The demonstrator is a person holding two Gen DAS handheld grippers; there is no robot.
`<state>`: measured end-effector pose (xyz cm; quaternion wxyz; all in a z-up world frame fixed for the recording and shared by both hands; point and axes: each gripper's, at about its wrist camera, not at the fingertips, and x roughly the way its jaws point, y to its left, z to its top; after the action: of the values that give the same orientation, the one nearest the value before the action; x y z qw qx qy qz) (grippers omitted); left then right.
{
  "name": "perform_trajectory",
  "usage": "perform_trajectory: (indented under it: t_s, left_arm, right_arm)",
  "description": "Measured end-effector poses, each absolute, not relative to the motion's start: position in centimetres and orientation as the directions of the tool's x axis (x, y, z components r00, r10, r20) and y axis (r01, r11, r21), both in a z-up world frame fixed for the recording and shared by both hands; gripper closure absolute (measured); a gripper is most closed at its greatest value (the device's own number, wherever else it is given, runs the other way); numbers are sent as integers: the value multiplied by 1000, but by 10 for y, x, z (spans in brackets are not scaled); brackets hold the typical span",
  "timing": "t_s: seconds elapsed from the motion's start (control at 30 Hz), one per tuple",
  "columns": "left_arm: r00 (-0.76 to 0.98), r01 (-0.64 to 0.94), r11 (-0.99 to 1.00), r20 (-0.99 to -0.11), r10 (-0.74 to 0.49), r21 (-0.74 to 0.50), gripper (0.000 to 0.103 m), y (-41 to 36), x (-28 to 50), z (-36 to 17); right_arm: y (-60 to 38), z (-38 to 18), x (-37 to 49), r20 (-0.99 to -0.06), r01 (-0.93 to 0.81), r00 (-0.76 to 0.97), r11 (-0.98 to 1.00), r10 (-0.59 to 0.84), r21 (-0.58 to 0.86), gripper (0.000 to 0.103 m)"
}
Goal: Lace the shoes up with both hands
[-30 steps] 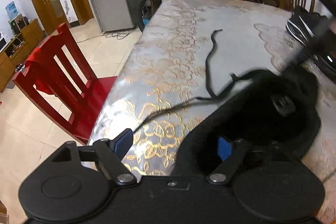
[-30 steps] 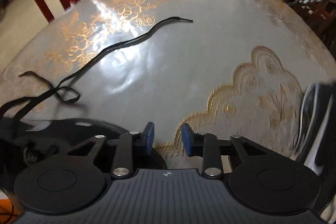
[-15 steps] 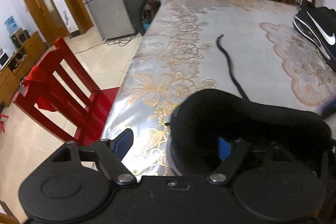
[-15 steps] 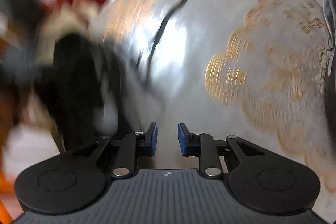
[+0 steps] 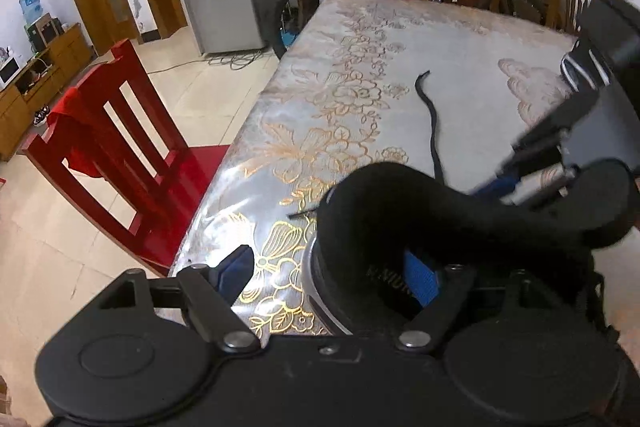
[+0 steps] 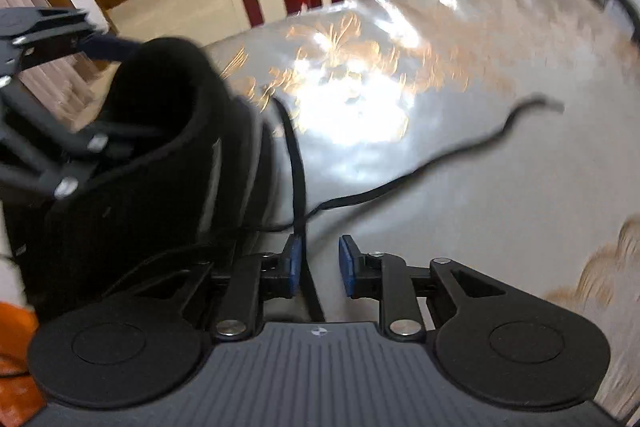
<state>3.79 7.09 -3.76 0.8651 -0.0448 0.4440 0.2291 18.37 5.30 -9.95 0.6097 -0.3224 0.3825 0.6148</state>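
Observation:
A black shoe (image 5: 404, 227) stands at the near edge of the table. My left gripper (image 5: 332, 271) is open wide, its right finger inside the shoe's collar and its left finger (image 5: 234, 269) outside. The shoe also shows in the right wrist view (image 6: 160, 147), heel up at the left. A black lace (image 6: 440, 167) runs from the shoe across the table; its far end shows in the left wrist view (image 5: 430, 115). My right gripper (image 6: 318, 261) is open, with a strand of lace (image 6: 298, 187) passing between its fingers.
The table (image 5: 360, 99) has a glossy floral cover. A second black shoe (image 5: 584, 71) lies at its far right. A red chair (image 5: 120, 155) stands left of the table. Wooden chairs and a bicycle stand beyond the far end.
My right gripper has swung left towards the shoe, and a lace strand now lies between its fingers. The left gripper has kept its place at the shoe's collar.

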Motion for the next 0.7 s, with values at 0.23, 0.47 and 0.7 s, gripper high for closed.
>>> perform_trajectory:
  t_s: [0.23,0.47,0.7]
  left_arm:
    - [494,-438,883,-774,396,172,24,78,56,-42]
    - [526,-379,905,-760,382,192,23,79,81,-43]
    - [533,-332,913,-751,390,239,24,70,87,-42]
  right_arm:
    - [34,-100,181,-903,-990,135,23,408,-138,103]
    - [-52,-99,199,-970,-981,178,103,166,-162,103]
    - [-91,-77,211,-944,-907,249,393,217,-149,80]
